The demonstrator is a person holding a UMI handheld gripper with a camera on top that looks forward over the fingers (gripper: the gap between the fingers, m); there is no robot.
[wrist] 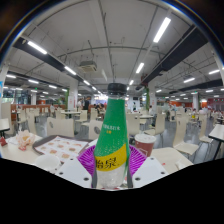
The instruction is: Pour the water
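I see the bottle upright between the fingers of the gripper, its long axis vertical, purple pads closed against both sides, held well above the table, a cup just right behind.

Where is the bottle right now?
In the gripper view the bottle stands upright between the two fingers of the gripper, pads against both its sides, above the table.
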